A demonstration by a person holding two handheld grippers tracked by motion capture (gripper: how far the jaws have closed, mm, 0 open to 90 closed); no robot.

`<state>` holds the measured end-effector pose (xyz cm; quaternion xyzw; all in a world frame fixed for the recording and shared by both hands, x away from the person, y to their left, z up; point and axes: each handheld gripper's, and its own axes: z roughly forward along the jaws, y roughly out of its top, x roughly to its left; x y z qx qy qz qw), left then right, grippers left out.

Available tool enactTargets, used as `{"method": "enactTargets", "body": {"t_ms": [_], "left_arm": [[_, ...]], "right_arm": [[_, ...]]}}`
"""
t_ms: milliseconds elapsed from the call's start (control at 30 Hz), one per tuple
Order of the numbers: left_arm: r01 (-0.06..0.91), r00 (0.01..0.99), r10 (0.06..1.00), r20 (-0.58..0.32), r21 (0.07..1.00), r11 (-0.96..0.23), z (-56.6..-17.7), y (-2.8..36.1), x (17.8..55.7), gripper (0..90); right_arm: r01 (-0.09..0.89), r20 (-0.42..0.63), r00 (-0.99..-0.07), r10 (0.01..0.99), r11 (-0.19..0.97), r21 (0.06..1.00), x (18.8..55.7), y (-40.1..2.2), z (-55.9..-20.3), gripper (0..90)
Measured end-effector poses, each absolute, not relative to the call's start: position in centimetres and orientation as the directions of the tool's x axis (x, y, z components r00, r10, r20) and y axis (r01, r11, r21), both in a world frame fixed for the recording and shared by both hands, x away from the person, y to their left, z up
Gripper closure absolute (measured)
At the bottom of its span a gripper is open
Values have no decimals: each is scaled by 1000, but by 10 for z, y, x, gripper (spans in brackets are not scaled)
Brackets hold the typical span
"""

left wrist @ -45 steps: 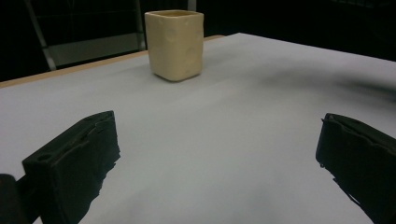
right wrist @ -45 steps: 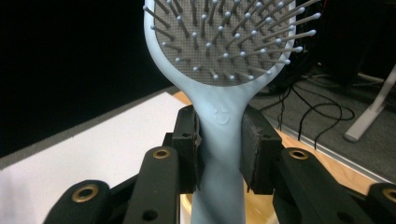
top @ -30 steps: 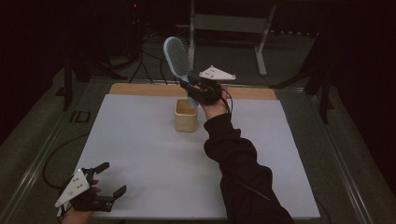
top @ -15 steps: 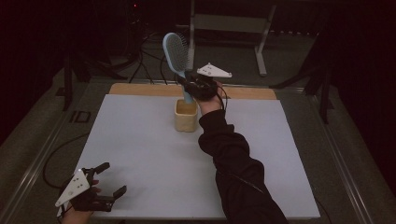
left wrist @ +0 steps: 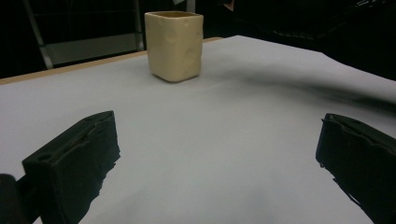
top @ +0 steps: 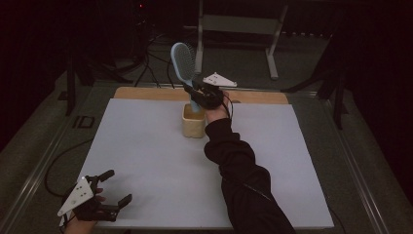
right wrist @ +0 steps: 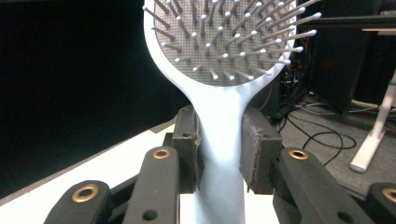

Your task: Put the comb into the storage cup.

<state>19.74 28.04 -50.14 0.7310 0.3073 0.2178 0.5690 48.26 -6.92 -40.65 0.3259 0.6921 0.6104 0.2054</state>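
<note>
At the lower left of the high view, the left gripper (top: pixel 100 195) rests at the near edge of the white table mat (top: pixel 146 161), its black jaws spread wide with nothing between them; it sits where it did a second ago. In the left gripper view the two jaws stand far apart over bare mat, and the pale yellow square cup (left wrist: pixel 174 44) stands upright in the upper middle of the frame, well away from them.

Moving right to the centre of the high view, that cup (top: pixel 193 123) stands near the far edge of the mat. Directly above it is the light blue plastic paddle hairbrush (top: pixel 185 66), held upright with its bristled head on top. The right gripper (top: pixel 197 95) pinches the brush at the neck; in the right gripper view the pads press on either side of the blue handle (right wrist: pixel 219 154), just below the head.

Compared with a second ago, the brush and right gripper sit lower, and the bottom of the handle now appears to enter the cup's mouth. That suggests the brush is being stood in the cup, with lowering and release to follow.
</note>
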Motion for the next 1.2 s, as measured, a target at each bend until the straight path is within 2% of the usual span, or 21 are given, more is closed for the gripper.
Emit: {"method": "enactTargets", "body": {"t_ms": [900, 1200], "left_arm": [[210, 713, 700, -37, 964, -162, -503, 281, 198, 0], [206, 713, 700, -33, 965, -164, -503, 280, 198, 0]], "right_arm": [[248, 152, -711, 687, 42, 968, 486, -75, -446, 701], [212, 103, -741, 663, 86, 973, 479, -77, -454, 700]]}}
